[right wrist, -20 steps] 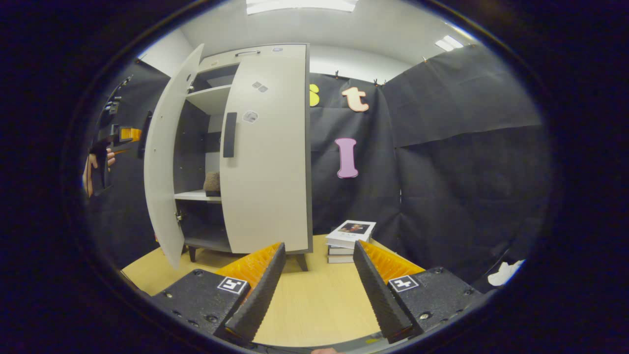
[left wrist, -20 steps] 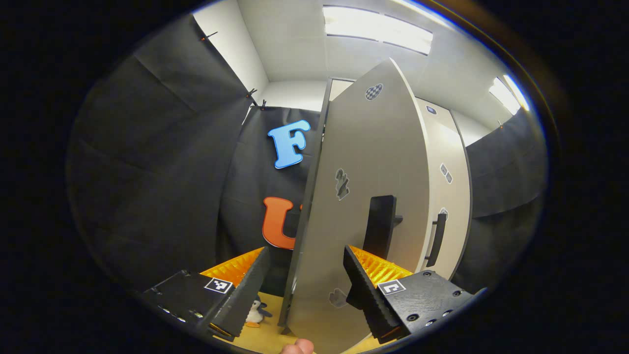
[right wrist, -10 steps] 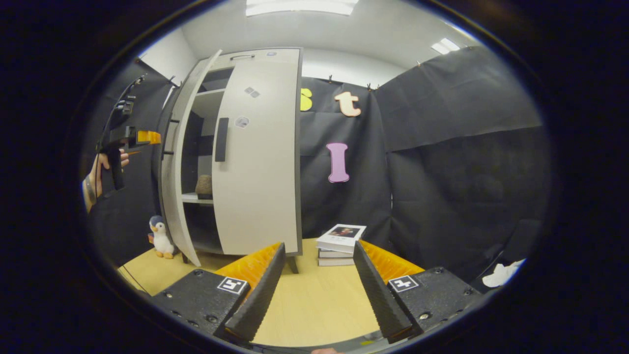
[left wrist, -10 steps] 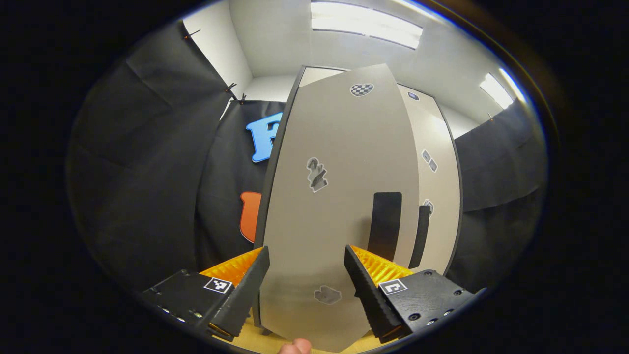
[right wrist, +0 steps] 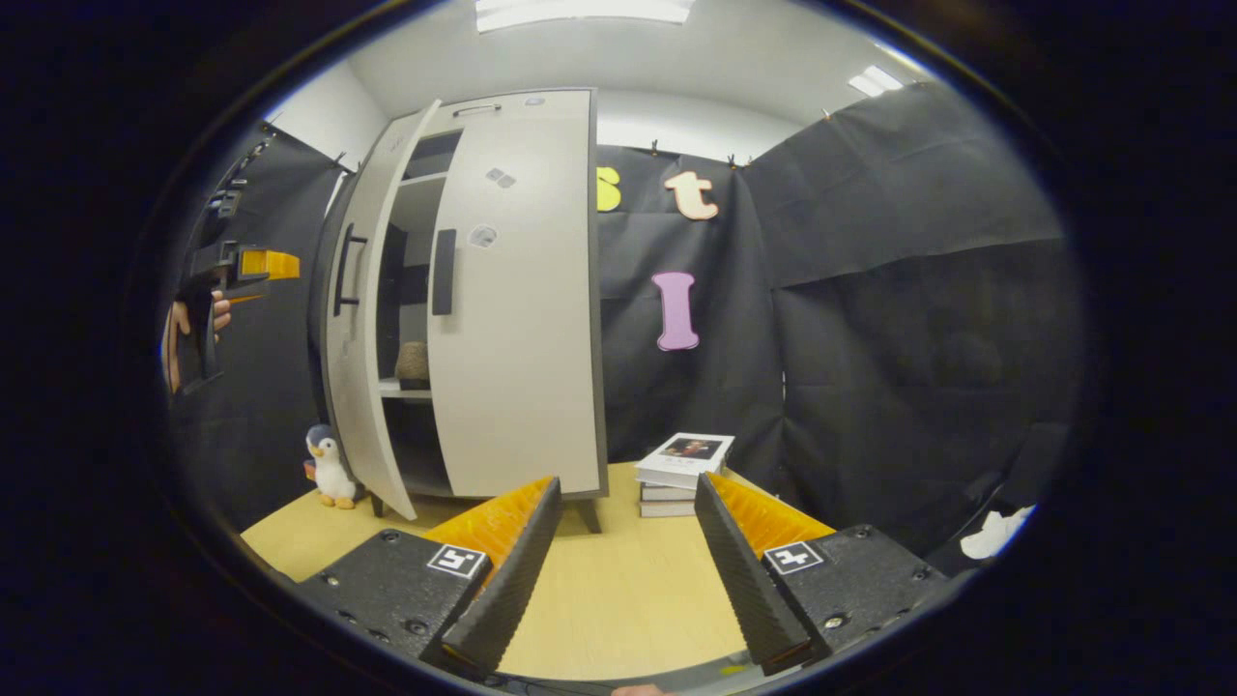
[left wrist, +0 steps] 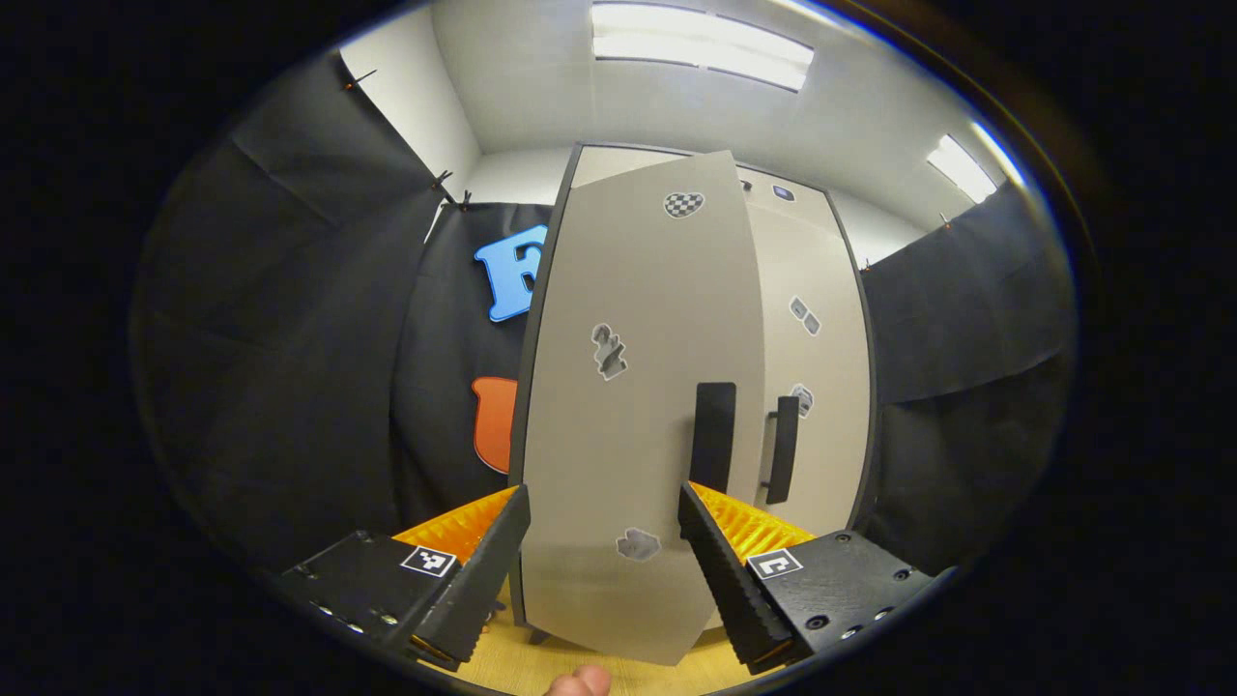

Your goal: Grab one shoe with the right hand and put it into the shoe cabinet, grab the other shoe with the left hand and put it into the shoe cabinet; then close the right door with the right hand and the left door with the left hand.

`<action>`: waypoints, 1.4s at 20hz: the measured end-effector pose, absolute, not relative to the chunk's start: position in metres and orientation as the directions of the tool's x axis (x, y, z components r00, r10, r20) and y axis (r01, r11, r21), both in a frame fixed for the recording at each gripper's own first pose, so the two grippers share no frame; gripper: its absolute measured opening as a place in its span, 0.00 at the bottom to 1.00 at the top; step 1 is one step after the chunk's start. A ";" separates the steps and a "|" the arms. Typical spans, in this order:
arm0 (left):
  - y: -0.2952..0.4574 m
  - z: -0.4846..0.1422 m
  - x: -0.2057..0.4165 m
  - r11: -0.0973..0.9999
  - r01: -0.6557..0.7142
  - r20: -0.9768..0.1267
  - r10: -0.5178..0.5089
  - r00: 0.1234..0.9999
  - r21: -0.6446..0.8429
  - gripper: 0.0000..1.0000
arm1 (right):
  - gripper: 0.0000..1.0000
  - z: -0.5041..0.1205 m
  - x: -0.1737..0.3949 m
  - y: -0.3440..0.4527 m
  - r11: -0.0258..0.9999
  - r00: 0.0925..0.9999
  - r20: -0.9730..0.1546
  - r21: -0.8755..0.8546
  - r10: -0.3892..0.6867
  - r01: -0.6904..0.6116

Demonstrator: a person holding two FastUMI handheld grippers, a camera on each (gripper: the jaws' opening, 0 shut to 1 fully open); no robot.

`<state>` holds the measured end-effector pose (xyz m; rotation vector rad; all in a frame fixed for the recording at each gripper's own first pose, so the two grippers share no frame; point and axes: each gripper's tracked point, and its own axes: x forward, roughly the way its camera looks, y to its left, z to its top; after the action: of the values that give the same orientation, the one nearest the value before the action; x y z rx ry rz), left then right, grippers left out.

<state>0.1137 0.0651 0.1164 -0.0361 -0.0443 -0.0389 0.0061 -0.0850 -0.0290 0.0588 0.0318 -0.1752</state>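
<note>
The shoe cabinet (right wrist: 522, 290) stands on the wooden table with its right door (left wrist: 812, 387) shut. Its left door (left wrist: 628, 406) is ajar by a narrow gap, its dark handle (left wrist: 713, 435) close to the right door's handle (left wrist: 781, 449). Through the gap in the right gripper view, one brownish shoe (right wrist: 414, 365) rests on a middle shelf. My left gripper (left wrist: 601, 498) is open, facing the left door's outer face. From the right gripper view, a hand holds that left gripper (right wrist: 261, 264) a little left of the left door (right wrist: 372, 319), apart from it. My right gripper (right wrist: 626, 483) is open over the table, holding nothing.
A penguin toy (right wrist: 330, 466) stands on the table (right wrist: 618, 599) by the cabinet's left foot. A short stack of books (right wrist: 686, 464) lies to the right of the cabinet. Black cloth walls close the booth on all sides.
The left door has swung from wide open to nearly shut, and the left gripper has followed it round. The right gripper has hardly moved.
</note>
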 end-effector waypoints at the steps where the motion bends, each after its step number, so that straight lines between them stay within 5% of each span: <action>1: 0.064 0.114 0.104 0.999 0.032 0.041 -0.031 0.999 -0.019 0.93 | 0.86 -0.029 0.007 -0.081 0.985 0.986 -0.038 0.057 -0.160 0.162; 15: 0.002 -0.013 0.000 0.999 0.047 -0.089 -0.047 0.995 -0.011 0.95 | 0.86 -0.037 0.014 -0.030 0.998 0.996 -0.089 0.066 -0.012 0.018; 28: -0.039 -0.034 -0.035 0.990 0.131 -0.109 -0.137 0.985 -0.058 0.95 | 0.90 -0.037 0.003 -0.021 0.998 0.997 -0.079 0.056 -0.009 0.014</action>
<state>-0.0352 -0.0393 -0.0344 -0.0508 0.1134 -0.1349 0.0029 -0.0207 -0.0372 0.0561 0.0792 -0.0114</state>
